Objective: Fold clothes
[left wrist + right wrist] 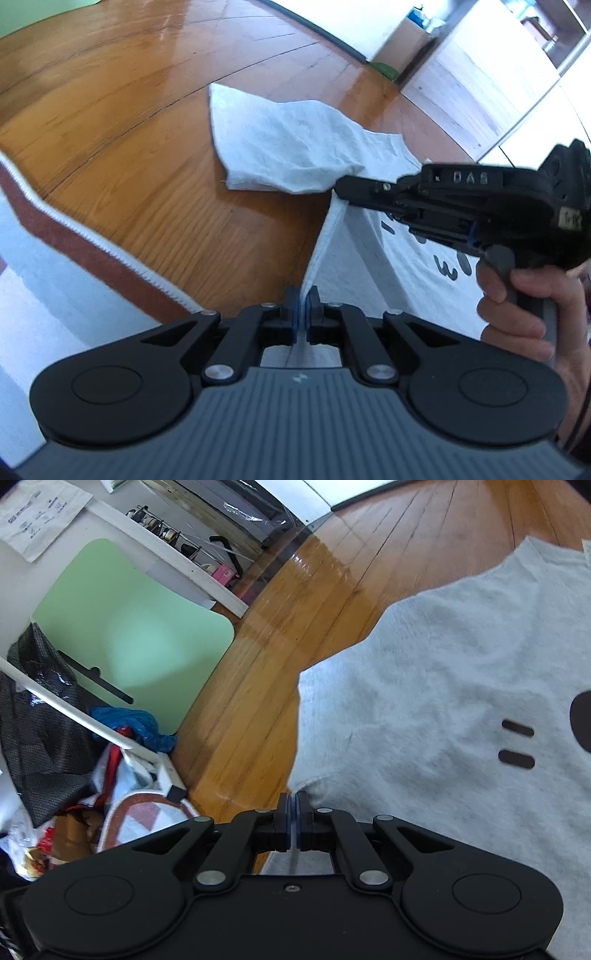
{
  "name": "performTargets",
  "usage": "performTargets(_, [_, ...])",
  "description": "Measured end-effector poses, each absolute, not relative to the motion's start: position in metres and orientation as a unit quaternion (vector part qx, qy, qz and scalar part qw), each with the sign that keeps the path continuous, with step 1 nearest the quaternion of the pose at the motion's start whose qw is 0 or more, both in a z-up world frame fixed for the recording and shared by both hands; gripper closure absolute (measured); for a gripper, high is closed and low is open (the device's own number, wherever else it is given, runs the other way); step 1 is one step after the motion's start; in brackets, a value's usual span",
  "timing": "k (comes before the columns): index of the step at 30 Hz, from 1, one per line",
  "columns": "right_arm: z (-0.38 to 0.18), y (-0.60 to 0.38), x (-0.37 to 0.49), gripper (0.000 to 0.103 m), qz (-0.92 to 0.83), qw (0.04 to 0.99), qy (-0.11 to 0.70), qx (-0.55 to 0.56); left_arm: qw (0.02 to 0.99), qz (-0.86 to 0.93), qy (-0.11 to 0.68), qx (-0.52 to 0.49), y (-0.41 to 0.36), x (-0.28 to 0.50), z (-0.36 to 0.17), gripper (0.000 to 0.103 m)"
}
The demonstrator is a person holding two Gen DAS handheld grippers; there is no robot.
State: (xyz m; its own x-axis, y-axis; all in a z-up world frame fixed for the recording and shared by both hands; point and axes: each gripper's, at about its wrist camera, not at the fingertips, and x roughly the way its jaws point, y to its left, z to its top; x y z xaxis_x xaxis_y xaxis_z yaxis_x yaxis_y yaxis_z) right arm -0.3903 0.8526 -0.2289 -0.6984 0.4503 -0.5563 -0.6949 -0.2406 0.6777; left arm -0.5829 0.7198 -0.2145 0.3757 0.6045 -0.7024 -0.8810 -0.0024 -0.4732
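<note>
A light grey T-shirt (295, 147) with a black print lies spread on the wooden floor (129, 129); its sleeve reaches toward the far left. My left gripper (303, 295) is shut on the shirt's edge and holds it lifted into a taut ridge. My right gripper (341, 184) comes in from the right, held by a hand, and is shut on the same edge near the sleeve. In the right wrist view the right gripper (294, 801) is shut on a fold of the shirt (443, 672), whose black marks (517, 746) show at the right.
A white rug with a brown border (55, 236) lies at the left. A cardboard box (402, 40) and a light wooden cabinet (480, 85) stand at the far right. A green board (129, 627), a white rack and a pile of bags and cloth (74, 757) lie left of the shirt.
</note>
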Motion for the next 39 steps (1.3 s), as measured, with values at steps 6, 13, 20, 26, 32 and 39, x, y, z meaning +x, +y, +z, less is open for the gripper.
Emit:
performTargets(6, [-0.233,0.845,-0.387,0.099,0.784,0.374,0.482,-0.115,0.77,0.471,0.193,-0.385,0.703,-0.55,-0.193,0.101])
performTargets(13, [-0.231,0.822,-0.342,0.099,0.751,0.431,0.485,-0.12,0.749,0.457,0.305,-0.37,0.689,-0.52,-0.208,0.098])
performTargets(20, [-0.24,0.811,-0.326,0.099,0.736,0.461,0.469,-0.162,0.725,0.464,0.33,-0.386,0.686,-0.527,-0.215,0.093])
performTargets(26, [-0.228,0.844,-0.352,0.099,0.761,0.401,0.492,-0.132,0.701,0.493,0.306,-0.415,0.683,-0.542,-0.215,0.101])
performTargets(32, [-0.224,0.875,-0.421,0.099,0.782,0.371,0.445,-0.229,0.668,0.519,0.276,-0.456,0.682,-0.564,-0.216,0.101])
performTargets(39, [-0.235,0.808,-0.331,0.067,0.729,0.394,0.552,-0.094,0.645,0.532,0.239,-0.495,0.683,-0.585,-0.218,0.101])
